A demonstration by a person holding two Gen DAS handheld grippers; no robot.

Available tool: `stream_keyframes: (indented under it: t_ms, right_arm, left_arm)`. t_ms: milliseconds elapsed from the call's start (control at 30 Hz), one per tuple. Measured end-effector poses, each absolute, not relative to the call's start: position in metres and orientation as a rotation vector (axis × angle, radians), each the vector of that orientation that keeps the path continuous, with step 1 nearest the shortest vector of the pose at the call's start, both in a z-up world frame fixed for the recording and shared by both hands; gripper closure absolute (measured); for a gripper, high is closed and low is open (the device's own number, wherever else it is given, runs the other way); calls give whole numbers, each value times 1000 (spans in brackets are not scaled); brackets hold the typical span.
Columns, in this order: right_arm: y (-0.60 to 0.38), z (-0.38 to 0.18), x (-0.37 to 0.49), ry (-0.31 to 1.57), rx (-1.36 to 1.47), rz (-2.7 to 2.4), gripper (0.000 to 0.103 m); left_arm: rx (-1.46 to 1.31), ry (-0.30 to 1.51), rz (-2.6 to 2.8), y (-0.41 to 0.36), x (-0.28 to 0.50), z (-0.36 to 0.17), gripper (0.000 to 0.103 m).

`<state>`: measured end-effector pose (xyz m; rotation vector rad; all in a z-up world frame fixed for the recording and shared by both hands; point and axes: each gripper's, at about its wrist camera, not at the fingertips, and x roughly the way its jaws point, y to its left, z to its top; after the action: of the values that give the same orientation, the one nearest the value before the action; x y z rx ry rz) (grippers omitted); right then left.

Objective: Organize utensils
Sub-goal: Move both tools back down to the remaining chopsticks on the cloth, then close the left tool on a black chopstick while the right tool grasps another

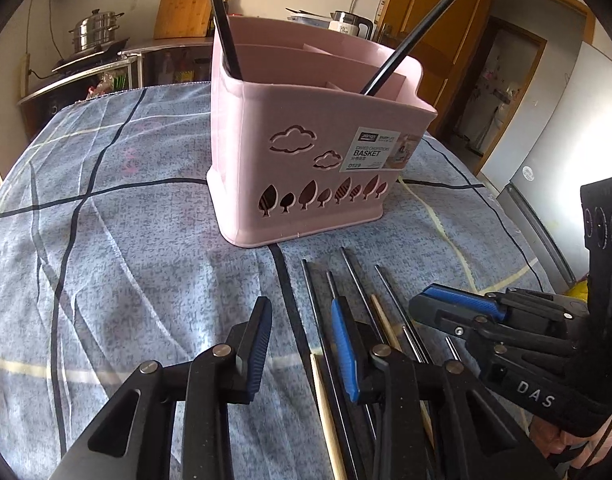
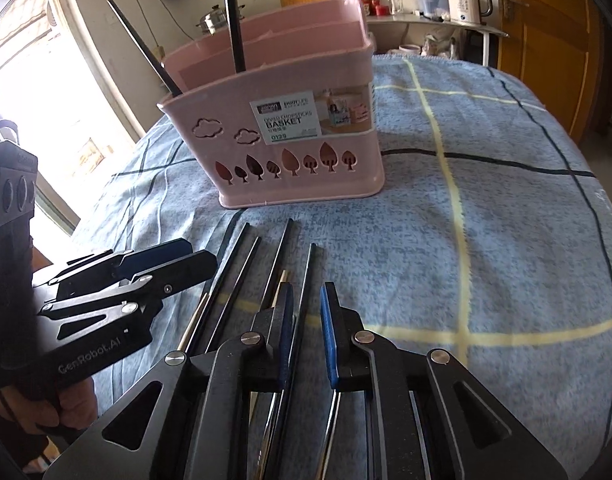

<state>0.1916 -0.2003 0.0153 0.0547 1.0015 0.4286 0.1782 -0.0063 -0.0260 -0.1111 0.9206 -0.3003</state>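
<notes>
The left gripper (image 1: 301, 344) hangs low over the near end of a row of chopsticks (image 1: 348, 280), its blue-padded jaws parted with nothing between them but bare cloth; one pad sits just over a dark stick without pinching it. The right gripper (image 2: 308, 328) is narrowed much further, its jaws straddling a dark chopstick (image 2: 310, 264), though a sliver of gap shows on each side, so I judge it not yet clamped. The loose sticks lie side by side on the blue checked cloth (image 1: 125, 240) covering the desk, pointing toward the pink basket (image 1: 306, 152) that stands just beyond their tips. Two black chopsticks already stand in its front compartments, one leaning at each end. The loose ones look mixed: several thin dark or metallic rods and at least two pale wooden ones (image 1: 326, 412). They should be light and stiff, and the smooth metal ones likely slippery and prone to roll or swivel in a pinch, so a hold near the middle, square across the shaft, seems safest; the soft cloth may give under the jaw tips. The basket's label reads "DIVIED CHOPSTICKS BASKET" and "0129", with smaller print too fine to read. "DAS" shows on the right gripper's body in the left view, and "GenRobot.AI" on the left gripper's in the right view.
</notes>
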Motion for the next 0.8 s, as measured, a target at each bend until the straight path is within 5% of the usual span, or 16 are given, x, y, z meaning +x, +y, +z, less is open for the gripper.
stream_keyframes:
  t_ms: [800]
  right_arm:
    - [-194,3,208,1041,15,403,97]
  left_arm:
    - [61,963,-245,-39,192,-37,85]
